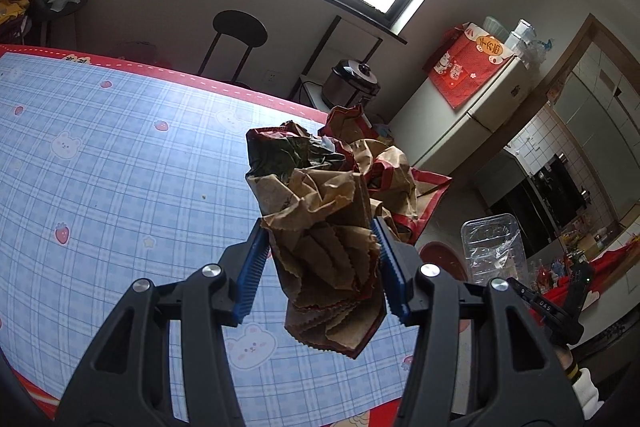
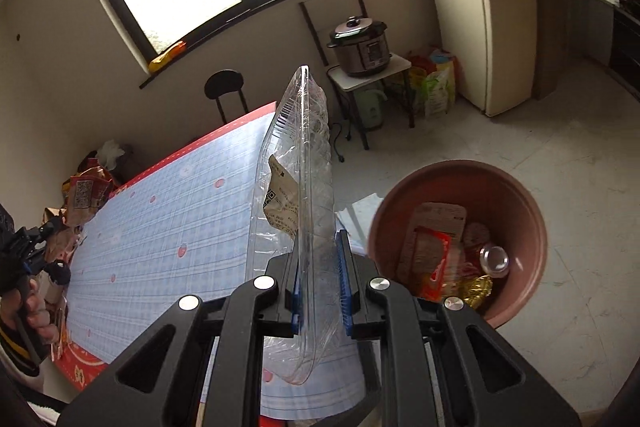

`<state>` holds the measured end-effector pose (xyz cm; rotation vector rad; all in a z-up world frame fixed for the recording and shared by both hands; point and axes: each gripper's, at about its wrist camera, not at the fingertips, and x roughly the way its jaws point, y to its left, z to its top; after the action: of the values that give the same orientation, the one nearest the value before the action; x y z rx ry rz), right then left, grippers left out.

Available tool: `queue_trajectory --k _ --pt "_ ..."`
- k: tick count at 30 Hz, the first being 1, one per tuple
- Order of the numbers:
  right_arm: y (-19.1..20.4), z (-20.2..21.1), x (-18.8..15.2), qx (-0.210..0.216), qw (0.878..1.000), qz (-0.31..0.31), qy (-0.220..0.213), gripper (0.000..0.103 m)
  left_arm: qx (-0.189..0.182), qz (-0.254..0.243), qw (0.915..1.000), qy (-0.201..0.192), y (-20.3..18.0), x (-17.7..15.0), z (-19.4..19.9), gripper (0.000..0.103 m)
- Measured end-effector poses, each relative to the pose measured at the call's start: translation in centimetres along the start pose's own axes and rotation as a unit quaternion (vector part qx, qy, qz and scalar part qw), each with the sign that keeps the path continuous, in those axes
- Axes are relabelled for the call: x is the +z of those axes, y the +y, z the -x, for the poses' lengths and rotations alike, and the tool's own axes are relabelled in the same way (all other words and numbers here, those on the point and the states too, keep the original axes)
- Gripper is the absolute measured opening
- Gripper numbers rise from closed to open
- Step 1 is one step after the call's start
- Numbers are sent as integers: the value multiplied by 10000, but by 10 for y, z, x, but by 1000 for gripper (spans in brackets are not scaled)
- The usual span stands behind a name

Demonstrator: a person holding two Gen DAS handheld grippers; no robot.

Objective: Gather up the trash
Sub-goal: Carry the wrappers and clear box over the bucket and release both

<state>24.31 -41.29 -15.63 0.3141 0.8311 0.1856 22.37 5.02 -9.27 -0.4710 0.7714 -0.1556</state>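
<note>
Fingers, left gripper [image 1: 322, 269]: blue ribbed pads clamped on a crumpled brown paper bag [image 1: 320, 227], held clear above the bench [image 1: 120, 147]; the bag's long axis runs forward along the fingers, serrated mouth edges hanging back below them, the dark crushed end pointing away

Fingers, right gripper [image 2: 320, 279]: closed on a clear plastic clamshell tray [image 2: 304, 187], pinched near its lower end; the tray stands edge-on, long axis forward and up from the fingers, a torn label with a QR code on its left face

Trash bin [image 2: 532, 219]: round, reddish-brown, on the floor just beside the bench's edge, forward and to the right of the right fingers; inside it lie a printed wrapper, a red packet, gold foil and a can end. Judged the nearer drop: the right hand, needing a swing rightward and a tilt of the tray's far end down over the rim

More paper bags with red trim [image 1: 384, 171]: on the bench beyond the left gripper, not yet collected

Surroundings: window, black chair, pressure cooker on a small stand, fridge
</note>
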Motion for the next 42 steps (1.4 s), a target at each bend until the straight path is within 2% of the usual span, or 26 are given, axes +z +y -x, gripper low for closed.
queue_trajectory --k 6,12,17,19,20,21,23,24,28,35,42 --pt "-53 11 12 -594 9982 -17 -63 16 -52 -106 9999 53 -28 -12 -3 53" --pt "-87 5 26 -1053 9944 -73 -82 16 48 -116 9999 51 -37 -22 0 53" --pt "-103 -8 32 -1041 9943 -242 -44 18 138 -120 9998 27 -41 -23 3 53" --pt "-107 -14 33 -1056 9939 -315 32 33 153 -146 9998 26 -44 -24 3 54" --pt "-109 -14 33 -1075 9935 -367 19 53 155 -162 9997 28 -46 -24 3 53" --pt "-109 -13 34 -1058 9935 -411 -35 61 154 -178 9997 31 -47 -24 3 53" --pt "-106 -8 33 -1031 9937 -420 -105 67 136 -215 9997 41 -49 -22 1 54" --pt "-104 -5 34 -1094 9931 -397 -127 76 121 -240 9996 52 -50 -22 0 54" --pt "-96 14 31 -1317 9903 -277 -352 97 23 -401 9991 99 -60 -21 -7 54" --pt "-93 46 17 -1491 9869 -340 -515 98 -310 -942 9944 358 -105 -22 -32 54" --pt "-102 67 -4 -1537 9860 -438 -476 98 -717 -1739 9788 807 -183 -36 -84 54"
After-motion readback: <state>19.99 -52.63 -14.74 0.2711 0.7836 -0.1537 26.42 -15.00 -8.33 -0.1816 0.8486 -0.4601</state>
